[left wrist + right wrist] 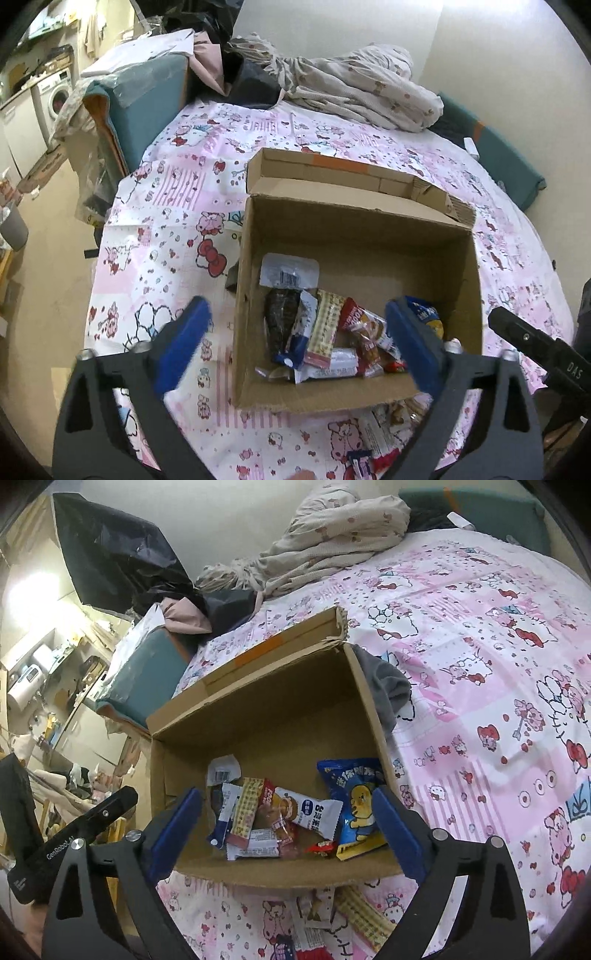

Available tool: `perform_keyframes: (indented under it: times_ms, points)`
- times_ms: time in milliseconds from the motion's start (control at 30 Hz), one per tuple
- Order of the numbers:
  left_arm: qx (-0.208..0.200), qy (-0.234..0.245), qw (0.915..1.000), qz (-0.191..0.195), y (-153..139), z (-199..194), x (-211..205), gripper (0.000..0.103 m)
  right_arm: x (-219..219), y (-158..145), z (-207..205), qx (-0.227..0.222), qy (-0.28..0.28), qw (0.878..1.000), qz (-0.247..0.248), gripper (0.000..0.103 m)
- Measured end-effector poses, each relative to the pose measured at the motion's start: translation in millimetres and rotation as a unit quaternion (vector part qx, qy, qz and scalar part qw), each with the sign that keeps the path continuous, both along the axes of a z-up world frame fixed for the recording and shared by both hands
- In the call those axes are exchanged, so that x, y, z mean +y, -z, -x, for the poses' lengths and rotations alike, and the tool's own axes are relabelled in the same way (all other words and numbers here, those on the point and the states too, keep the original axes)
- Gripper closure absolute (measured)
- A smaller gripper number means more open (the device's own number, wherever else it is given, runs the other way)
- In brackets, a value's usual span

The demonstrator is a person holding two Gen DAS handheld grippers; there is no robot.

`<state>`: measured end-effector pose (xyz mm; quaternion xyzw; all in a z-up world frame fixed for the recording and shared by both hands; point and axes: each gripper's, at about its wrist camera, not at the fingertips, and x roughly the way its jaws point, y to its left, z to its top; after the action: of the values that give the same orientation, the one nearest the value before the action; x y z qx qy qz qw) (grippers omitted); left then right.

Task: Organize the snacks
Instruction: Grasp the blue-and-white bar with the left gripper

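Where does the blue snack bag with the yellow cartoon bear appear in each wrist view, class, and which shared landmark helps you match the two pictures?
Left wrist view: the blue snack bag with the yellow cartoon bear lies low in the box's right corner, mostly hidden behind the left gripper's right finger.
Right wrist view: the same bag lies in full sight at the box's right wall.
Shared landmark: the open brown cardboard box, orange tape on its far flap.

Dim indoor light, fisheye edge warp, glare upper left
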<state>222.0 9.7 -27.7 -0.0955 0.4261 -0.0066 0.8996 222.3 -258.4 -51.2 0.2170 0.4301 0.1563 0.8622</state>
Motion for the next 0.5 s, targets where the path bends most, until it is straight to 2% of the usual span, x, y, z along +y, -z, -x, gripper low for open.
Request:
perform_keyframes:
  times_ms: [67,167,300,433,500]
  points:
    - [-0.007,0.006,0.9999,0.009,-4.2,6.2,0.7,0.003,-0.7,-3.4,4.8,-0.002,0.0,1.0,0.001,0.007]
    - [-0.02,0.009,0.9997,-0.006,-11.0,18.4,-3.6,0.003,-1.9,-8.3,11.3,-0.002,-0.004,1.0,0.004,0.007]
    - [-0.005,0.008,0.9999,-0.011,-6.6,34.7,-9.8,0.003,-7.6,-6.7,23.1,0.01,-0.001,1.0,0.005,0.007]
    - [0.013,0.006,0.9998,-0.012,-0.5,45.1,-10.3,0.003,-24.3,-1.5,37.7,0.035,0.017,0.998,-0.047,0.007]
    - [0.018,-0.001,0.9998,-0.011,1.3,50.3,-9.1,0.003,-34.6,-1.7,45.6,0.04,0.034,0.997,-0.056,0.007]
